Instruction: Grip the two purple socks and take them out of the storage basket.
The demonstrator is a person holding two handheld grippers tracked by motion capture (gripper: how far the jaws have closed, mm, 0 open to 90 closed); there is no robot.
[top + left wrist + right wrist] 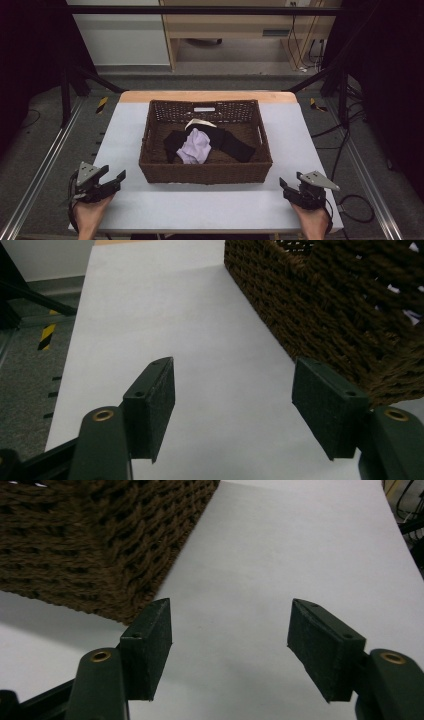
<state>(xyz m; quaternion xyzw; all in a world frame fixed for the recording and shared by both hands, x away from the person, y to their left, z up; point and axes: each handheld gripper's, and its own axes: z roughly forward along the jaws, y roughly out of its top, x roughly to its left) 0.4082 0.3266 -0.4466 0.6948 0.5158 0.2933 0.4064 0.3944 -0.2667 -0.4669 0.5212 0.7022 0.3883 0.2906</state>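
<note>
A brown wicker basket sits mid-bench holding black and lilac clothes, perhaps 3 pieces. Left tool and right tool rest wide apart, empty, above grey floor.

The basket sits mid-table, clothes piled inside it. Left tongs rest near the basket's front-left corner, right tongs off its front-right corner.

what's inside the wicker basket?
The brown woven wicker basket holds a crumpled lilac cloth on a black garment, with a cream piece behind. Anything beneath them is covered.
</note>
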